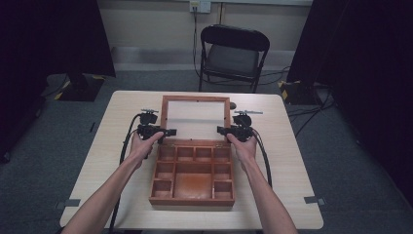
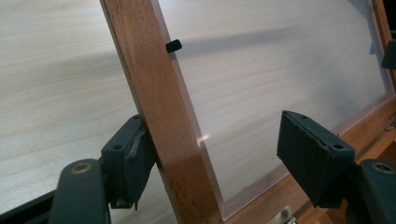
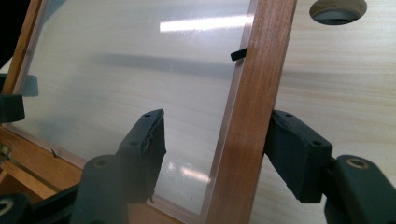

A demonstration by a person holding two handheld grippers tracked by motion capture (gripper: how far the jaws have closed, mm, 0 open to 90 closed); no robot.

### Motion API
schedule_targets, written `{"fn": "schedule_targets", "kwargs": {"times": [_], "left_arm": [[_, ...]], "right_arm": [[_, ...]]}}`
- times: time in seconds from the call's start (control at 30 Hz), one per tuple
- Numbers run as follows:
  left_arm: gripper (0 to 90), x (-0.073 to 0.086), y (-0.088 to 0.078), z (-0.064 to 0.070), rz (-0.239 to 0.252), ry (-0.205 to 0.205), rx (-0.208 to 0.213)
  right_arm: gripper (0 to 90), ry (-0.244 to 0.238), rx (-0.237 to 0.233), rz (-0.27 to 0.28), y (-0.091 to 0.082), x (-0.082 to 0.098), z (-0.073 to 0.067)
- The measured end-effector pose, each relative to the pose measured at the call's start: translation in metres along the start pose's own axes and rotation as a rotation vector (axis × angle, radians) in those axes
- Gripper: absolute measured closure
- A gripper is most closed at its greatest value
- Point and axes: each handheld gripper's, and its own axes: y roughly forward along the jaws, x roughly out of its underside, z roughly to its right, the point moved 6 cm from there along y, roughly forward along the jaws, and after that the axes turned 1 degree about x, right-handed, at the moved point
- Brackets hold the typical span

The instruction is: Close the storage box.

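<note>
Pale wood grain runs across the table (image 1: 97,161), and over on the left the person's left hand (image 1: 141,145) comes in from the near edge holding the left gripper (image 1: 170,132) up against the left rail of the lid (image 1: 163,117). In the left gripper view the jaws stand apart and straddle that reddish wooden rail (image 2: 159,116): the outer pad presses against the rail's outside face, while the inner pad (image 2: 310,154) hangs well clear over the clear panel (image 2: 280,79). A small black clip (image 2: 173,45) sits on the rail's inner edge farther up.

Middle of the table now: the wooden compartment box (image 1: 193,175) lies open, small cells round a large bare centre bay, its near edge close to the table's near side. The lid stands up from the box's far edge, hinged there, with the table visible through its pane.

Over to the right, the right hand (image 1: 245,146) holds the right gripper (image 1: 219,129) at the lid's right rail. In the right gripper view its jaws are also spread, one either side of the rail (image 3: 252,107); the outer pad (image 3: 299,154) looks to touch the wood, the inner one stands off over the panel (image 3: 130,70). A round hole (image 3: 338,9) in the tabletop shows beyond. A black folding chair (image 1: 234,53) stands past the far edge.
</note>
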Motion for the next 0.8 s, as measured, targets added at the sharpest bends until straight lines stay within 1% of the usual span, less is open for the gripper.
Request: {"fn": "schedule_targets", "kwargs": {"times": [0.03, 0.07, 0.13, 0.23, 0.3, 0.33, 0.4, 0.47, 0.53, 0.6, 0.73, 0.77, 0.8], "left_arm": [[28.5, 0.0, 0.0, 0.0, 0.0, 0.0, 0.0], [28.5, 0.0, -0.002, 0.001, -0.001, 0.005, 0.007], [28.9, -0.001, -0.005, 0.002, 0.01, 0.004, 0.019], [29.2, -0.004, -0.008, 0.005, 0.025, 0.014, 0.015], [32.7, -0.005, -0.009, 0.007, 0.032, 0.025, -0.002], [35.2, -0.005, -0.011, 0.006, 0.038, 0.029, -0.001], [40.2, -0.006, -0.013, 0.006, 0.051, 0.022, 0.007], [41.0, -0.008, -0.014, 0.007, 0.063, 0.031, 0.021], [41.0, -0.008, -0.014, 0.007, 0.067, 0.033, 0.026], [41.0, -0.01, -0.014, 0.009, 0.062, 0.041, 0.027], [42.8, -0.012, -0.014, 0.011, 0.054, 0.052, 0.024], [44.3, -0.014, -0.015, 0.011, 0.061, 0.051, 0.023], [44.8, -0.015, -0.017, 0.01, 0.076, 0.046, 0.038]], "right_arm": [[38.8, 0.0, 0.0, 0.0, 0.0, 0.0, 0.0], [41.8, 0.005, -0.004, 0.007, -0.003, 0.0, 0.001], [43.6, 0.012, -0.013, 0.018, -0.007, 0.0, 0.001], [45.2, 0.01, -0.011, 0.033, -0.014, -0.001, 0.0], [46.0, 0.009, -0.007, 0.039, -0.017, -0.003, 0.0], [47.0, 0.011, -0.007, 0.044, -0.019, -0.003, 0.0], [48.2, 0.007, -0.007, 0.05, -0.023, -0.003, 0.0], [48.4, 0.01, -0.011, 0.053, -0.026, -0.003, 0.001], [48.0, 0.008, -0.015, 0.05, -0.029, -0.003, 0.001], [48.7, 0.012, -0.021, 0.05, -0.032, -0.004, 0.001], [49.3, 0.008, -0.008, 0.051, -0.036, -0.004, 0.001], [50.7, 0.01, -0.006, 0.058, -0.038, -0.005, 0.002], [51.2, 0.013, -0.01, 0.06, -0.039, -0.005, 0.002]]}}
